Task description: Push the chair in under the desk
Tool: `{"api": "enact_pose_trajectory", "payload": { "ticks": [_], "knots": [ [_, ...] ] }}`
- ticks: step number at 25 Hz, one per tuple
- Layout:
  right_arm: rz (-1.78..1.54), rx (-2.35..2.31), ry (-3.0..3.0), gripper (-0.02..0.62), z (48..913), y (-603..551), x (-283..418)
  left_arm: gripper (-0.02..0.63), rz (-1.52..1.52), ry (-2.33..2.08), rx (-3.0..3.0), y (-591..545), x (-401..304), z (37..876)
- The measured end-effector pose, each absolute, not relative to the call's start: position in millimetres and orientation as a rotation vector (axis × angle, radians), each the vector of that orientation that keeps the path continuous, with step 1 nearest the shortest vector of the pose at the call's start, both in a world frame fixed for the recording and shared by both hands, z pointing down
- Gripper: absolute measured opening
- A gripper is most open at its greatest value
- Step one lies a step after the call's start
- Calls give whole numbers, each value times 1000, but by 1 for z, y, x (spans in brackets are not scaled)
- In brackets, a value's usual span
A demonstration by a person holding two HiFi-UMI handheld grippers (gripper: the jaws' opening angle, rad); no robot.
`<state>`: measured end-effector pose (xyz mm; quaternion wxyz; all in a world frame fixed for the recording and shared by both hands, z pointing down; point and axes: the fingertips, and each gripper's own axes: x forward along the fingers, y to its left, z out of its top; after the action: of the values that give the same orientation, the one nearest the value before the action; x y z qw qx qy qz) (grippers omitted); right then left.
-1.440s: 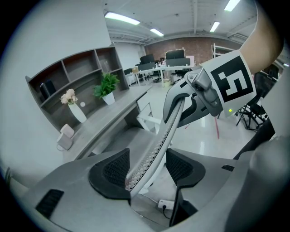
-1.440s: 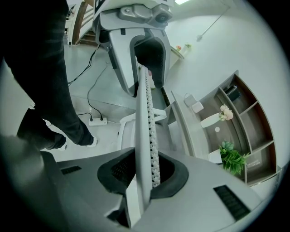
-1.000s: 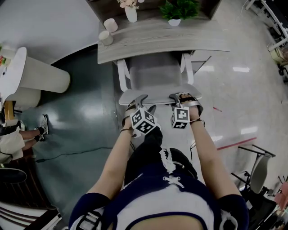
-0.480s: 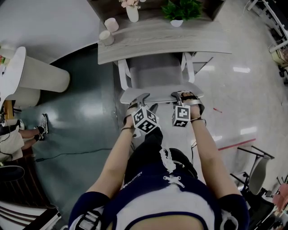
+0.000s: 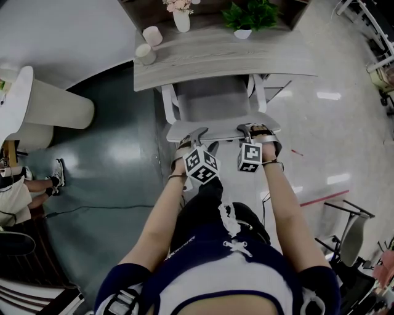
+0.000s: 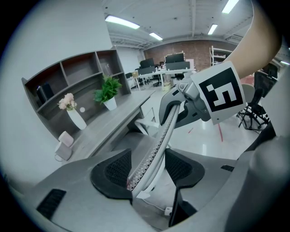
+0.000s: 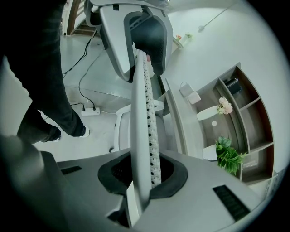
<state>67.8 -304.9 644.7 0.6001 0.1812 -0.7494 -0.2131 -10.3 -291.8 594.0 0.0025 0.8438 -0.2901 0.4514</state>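
Note:
The grey office chair's seat (image 5: 212, 98) lies partly beneath the wood-grain desk (image 5: 228, 58), and its backrest top (image 5: 223, 127) faces me. My left gripper (image 5: 196, 133) is shut on the left part of that backrest rim. My right gripper (image 5: 247, 129) is shut on the right part. In the left gripper view the perforated backrest edge (image 6: 159, 133) runs up between the dark pads of the left gripper (image 6: 147, 170). In the right gripper view the same edge (image 7: 142, 99) is pinched in the right gripper (image 7: 142, 174). White armrests (image 5: 167, 101) flank the seat.
On the desk stand a vase of flowers (image 5: 180, 17), a potted plant (image 5: 247, 15) and two pale cups (image 5: 148, 44). A white rounded table (image 5: 52, 104) and a seated person's legs (image 5: 28, 184) are at the left. A cable (image 5: 92, 209) crosses the floor. Another chair (image 5: 352, 231) stands at the right.
Both grippers and the backrest they hold have shifted slightly to the right and towards the desk. Nothing else has moved.

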Motion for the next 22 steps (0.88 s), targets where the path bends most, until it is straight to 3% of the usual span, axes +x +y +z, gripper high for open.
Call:
{"api": "enact_pose_trajectory", "payload": {
  "ticks": [22],
  "knots": [
    [-492, 490, -1640, 48, 651, -370, 71, 225, 1385, -889, 2716, -345, -13, 590]
  ]
}}
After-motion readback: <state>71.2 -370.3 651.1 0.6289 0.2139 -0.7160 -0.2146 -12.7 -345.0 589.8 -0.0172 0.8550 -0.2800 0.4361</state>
